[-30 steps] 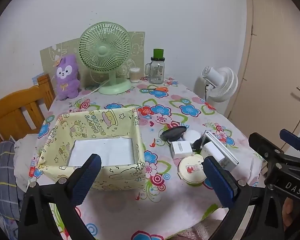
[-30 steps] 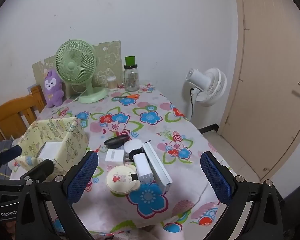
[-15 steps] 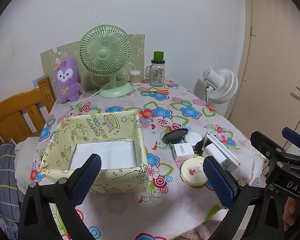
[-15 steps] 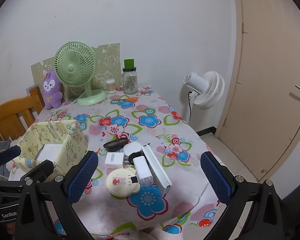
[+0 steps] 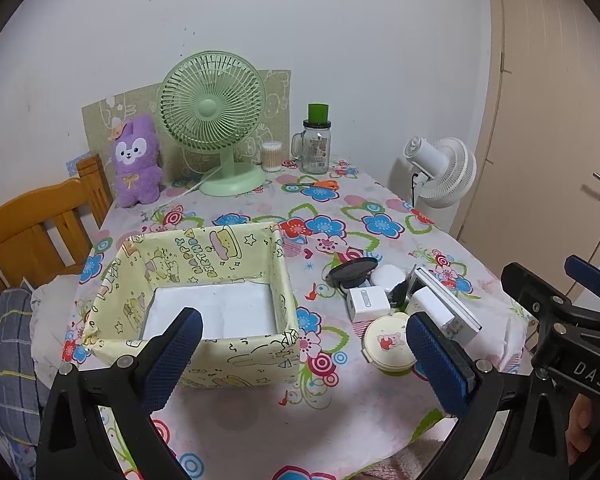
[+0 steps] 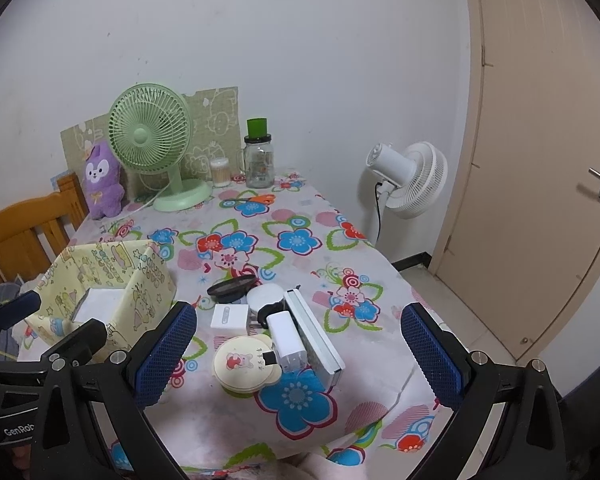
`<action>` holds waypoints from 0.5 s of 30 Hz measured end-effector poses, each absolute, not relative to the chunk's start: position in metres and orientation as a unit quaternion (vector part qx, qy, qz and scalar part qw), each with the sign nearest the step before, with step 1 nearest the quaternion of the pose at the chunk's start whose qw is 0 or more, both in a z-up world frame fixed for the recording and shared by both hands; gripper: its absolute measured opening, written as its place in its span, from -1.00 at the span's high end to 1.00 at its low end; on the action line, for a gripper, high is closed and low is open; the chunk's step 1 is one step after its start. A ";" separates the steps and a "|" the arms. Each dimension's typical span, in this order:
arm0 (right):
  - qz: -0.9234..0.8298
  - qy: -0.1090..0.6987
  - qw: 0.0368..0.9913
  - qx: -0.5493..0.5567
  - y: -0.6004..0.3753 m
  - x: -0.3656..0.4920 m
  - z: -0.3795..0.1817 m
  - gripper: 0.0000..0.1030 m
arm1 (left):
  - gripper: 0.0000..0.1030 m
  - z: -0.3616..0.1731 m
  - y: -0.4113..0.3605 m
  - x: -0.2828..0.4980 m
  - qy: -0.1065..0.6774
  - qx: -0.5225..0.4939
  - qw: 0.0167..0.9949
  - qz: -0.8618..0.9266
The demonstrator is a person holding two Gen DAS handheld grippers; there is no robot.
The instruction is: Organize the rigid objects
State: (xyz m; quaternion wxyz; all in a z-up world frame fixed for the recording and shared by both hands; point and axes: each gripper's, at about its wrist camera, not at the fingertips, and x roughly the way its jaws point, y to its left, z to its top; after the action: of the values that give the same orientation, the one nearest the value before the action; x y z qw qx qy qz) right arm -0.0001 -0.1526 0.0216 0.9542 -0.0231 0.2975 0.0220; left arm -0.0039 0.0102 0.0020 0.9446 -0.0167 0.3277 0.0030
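A yellow cartoon-print box (image 5: 236,356) (image 6: 148,276) with a white floor stands on the flowered table. To its right lies a cluster of small rigid things: a round cream case with a bear (image 5: 386,344) (image 6: 244,364), a white square adapter (image 5: 368,303) (image 6: 230,316), a white charger (image 6: 286,338), a long white flat device (image 6: 316,340), a black oval lid (image 5: 354,270) (image 6: 232,285) and a white round case (image 6: 265,297). My left gripper (image 5: 300,360) hovers open before the box. My right gripper (image 6: 298,354) hangs open over the cluster's near side. Neither holds anything.
At the table's back stand a green fan (image 5: 214,120), a purple plush (image 5: 134,162), a glass jar with a green lid (image 5: 316,144), a cotton-swab tub (image 5: 271,156) and orange scissors (image 5: 320,184). A wooden chair (image 5: 32,228) stands left, a white floor fan (image 6: 414,178) and door right.
Both grippers have pulled back and risen slightly, so the table looks a little farther away and more of its near edge shows. Nothing on the table has moved.
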 end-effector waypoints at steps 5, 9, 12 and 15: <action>0.022 0.297 0.954 -0.023 -0.153 0.000 0.022 -1.00 | -0.99 0.001 0.011 -0.004 0.327 -0.015 0.945 0.004; 0.021 0.296 0.955 -0.023 -0.152 0.001 0.022 -1.00 | -0.99 0.001 0.011 -0.004 0.328 -0.016 0.945 0.004; 0.021 0.296 0.955 -0.023 -0.152 0.001 0.022 -1.00 | -0.99 0.001 0.011 -0.004 0.328 -0.016 0.944 0.004; 0.021 0.295 0.955 -0.024 -0.152 0.000 0.022 -1.00 | -0.99 0.000 0.011 -0.003 0.330 -0.017 0.944 0.007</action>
State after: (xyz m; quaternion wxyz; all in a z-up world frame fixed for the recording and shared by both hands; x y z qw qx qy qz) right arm 0.0000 -0.1524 0.0223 0.9551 -0.0245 0.2945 0.0213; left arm -0.0033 0.0113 0.0000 0.9436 -0.0169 0.3305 0.0070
